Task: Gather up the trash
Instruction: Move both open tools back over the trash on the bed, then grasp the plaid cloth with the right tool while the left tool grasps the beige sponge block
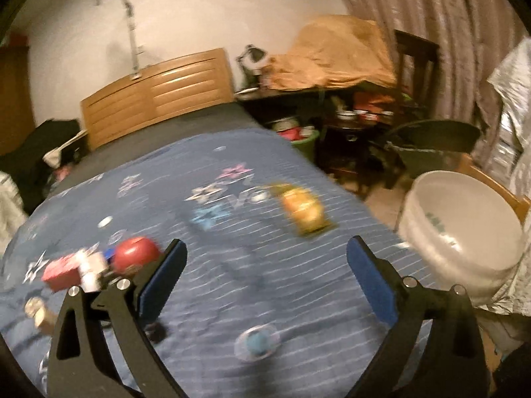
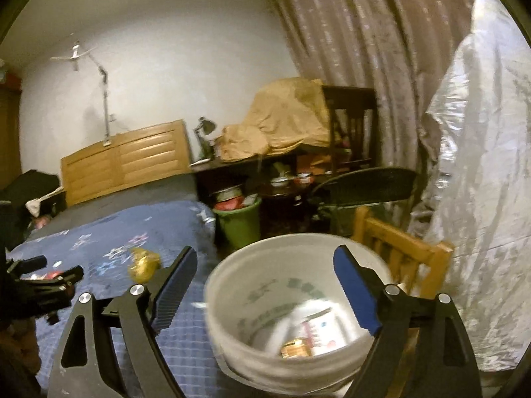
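Observation:
My left gripper [image 1: 265, 258] is open and empty above the blue star-patterned bedspread [image 1: 215, 282]. On the bedspread lie a yellow snack packet [image 1: 303, 210], a clear wrapper with a blue piece [image 1: 258, 343] just below the gripper, and at the left a red round lid [image 1: 134, 252], a red-and-white carton [image 1: 71, 270] and a small bottle [image 1: 38, 311]. My right gripper [image 2: 265, 272] is open and empty above the white bucket [image 2: 232, 315], which holds a white carton [image 2: 318, 330] and a brown scrap [image 2: 295, 348]. The bucket also shows in the left wrist view [image 1: 431, 255]. The yellow packet shows in the right wrist view [image 2: 144, 263].
A green bin [image 2: 240, 224] full of rubbish stands beside the bed. A wooden chair [image 2: 401, 253] sits behind the bucket. A silver plastic cover [image 2: 481, 199] hangs at the right. A cluttered dark desk [image 1: 332, 99] and wooden headboard [image 1: 156, 96] lie beyond.

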